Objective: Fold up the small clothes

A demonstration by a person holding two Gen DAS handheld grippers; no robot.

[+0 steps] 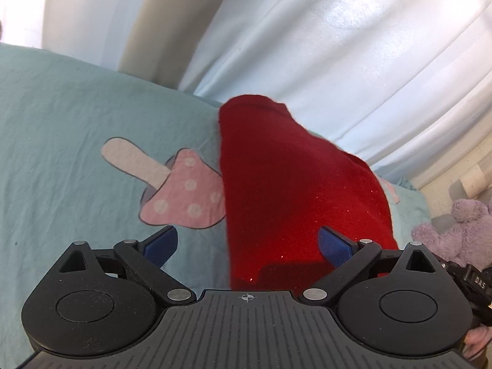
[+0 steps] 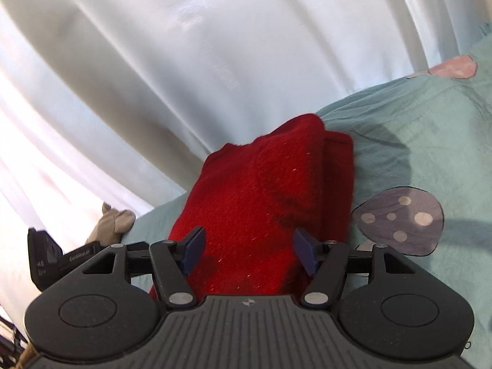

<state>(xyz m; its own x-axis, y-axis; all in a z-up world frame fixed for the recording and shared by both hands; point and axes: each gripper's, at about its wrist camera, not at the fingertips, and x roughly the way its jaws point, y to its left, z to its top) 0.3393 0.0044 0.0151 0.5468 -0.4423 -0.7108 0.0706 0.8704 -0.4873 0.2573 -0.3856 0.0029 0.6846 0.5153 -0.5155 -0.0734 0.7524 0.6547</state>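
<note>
Snagging threatens: your left gripper (image 1: pixel 247 243) and right gripper (image 2: pixel 249 253), both spread wide and empty, straddle the folded red garment (image 1: pixel 286 184), so withdrawing low drags the fold apart.

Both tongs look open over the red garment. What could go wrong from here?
1. The folded red fuzzy knit garment lies loose, its upper layer offset from the one below; the open right tongs could drag it apart.
2. It sits near the far edge of the teal mushroom-print bedsheet; the open left tongs could push it off.
</note>
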